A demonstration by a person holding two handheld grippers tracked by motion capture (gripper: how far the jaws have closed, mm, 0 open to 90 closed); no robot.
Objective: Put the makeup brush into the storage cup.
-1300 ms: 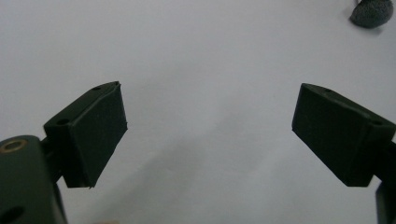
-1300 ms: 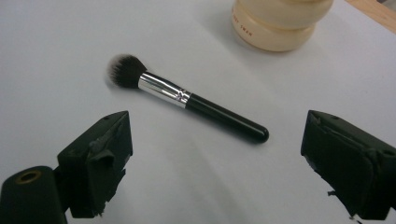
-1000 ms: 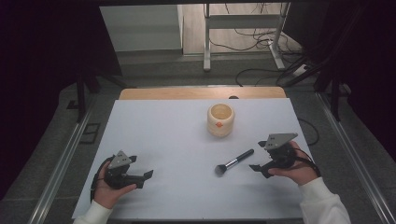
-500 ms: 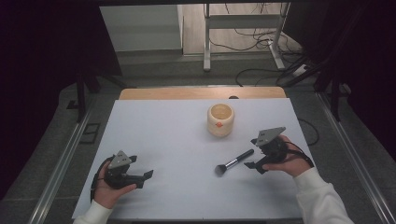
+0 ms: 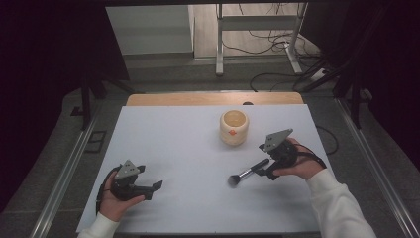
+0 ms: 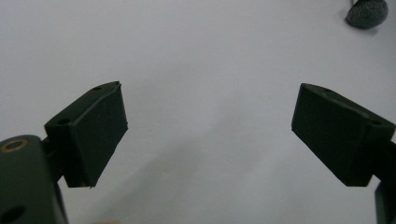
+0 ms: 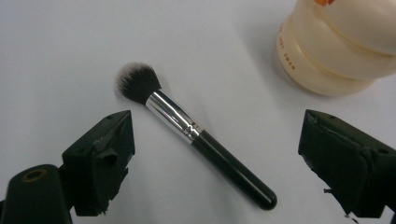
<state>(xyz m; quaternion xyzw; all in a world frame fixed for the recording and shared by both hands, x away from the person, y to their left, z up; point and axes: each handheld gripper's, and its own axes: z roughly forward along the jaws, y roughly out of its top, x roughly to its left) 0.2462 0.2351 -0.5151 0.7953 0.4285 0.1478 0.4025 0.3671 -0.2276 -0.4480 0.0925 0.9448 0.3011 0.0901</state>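
So on my feed the right gripper [image 7: 215,158] has its jaws spread wide, hovering right over the makeup brush [image 7: 196,135] lying flat on the white table [image 5: 188,148], handle between the 2 jaws but not touching either. Cream jar [image 5: 234,127] sits just beyond it, toward the far side. Left gripper [image 6: 210,135] is spread too, holding nothing, near-left on the table.
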